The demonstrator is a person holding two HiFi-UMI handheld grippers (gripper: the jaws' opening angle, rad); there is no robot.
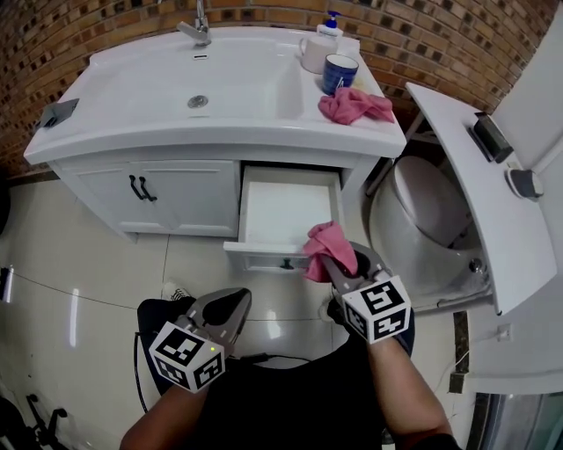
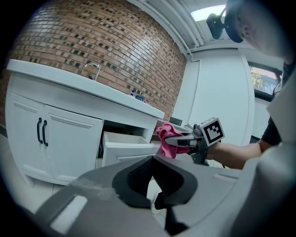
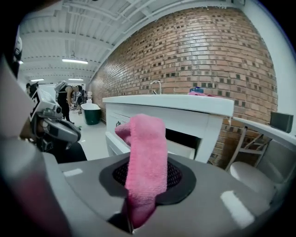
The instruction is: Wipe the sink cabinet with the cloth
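Note:
The white sink cabinet point(image 1: 189, 193) has its lower right drawer point(image 1: 264, 258) pulled open. Just off the drawer's front right corner, my right gripper point(image 1: 329, 262) is shut on a pink cloth point(image 1: 329, 248). In the right gripper view the cloth point(image 3: 147, 157) hangs out from between the jaws and hides most of the drawer. My left gripper point(image 1: 232, 303) is lower left, over the floor in front of the drawer, shut and holding nothing. The left gripper view shows the cabinet point(image 2: 69, 139), the drawer point(image 2: 127, 150) and the cloth point(image 2: 165, 139) held beside it.
A second pink cloth point(image 1: 354, 105), a blue mug point(image 1: 339, 72) and a white soap dispenser point(image 1: 320, 46) sit on the countertop's right end. The faucet point(image 1: 197, 26) is at the back of the basin. A white toilet point(image 1: 427, 220) stands close on the right.

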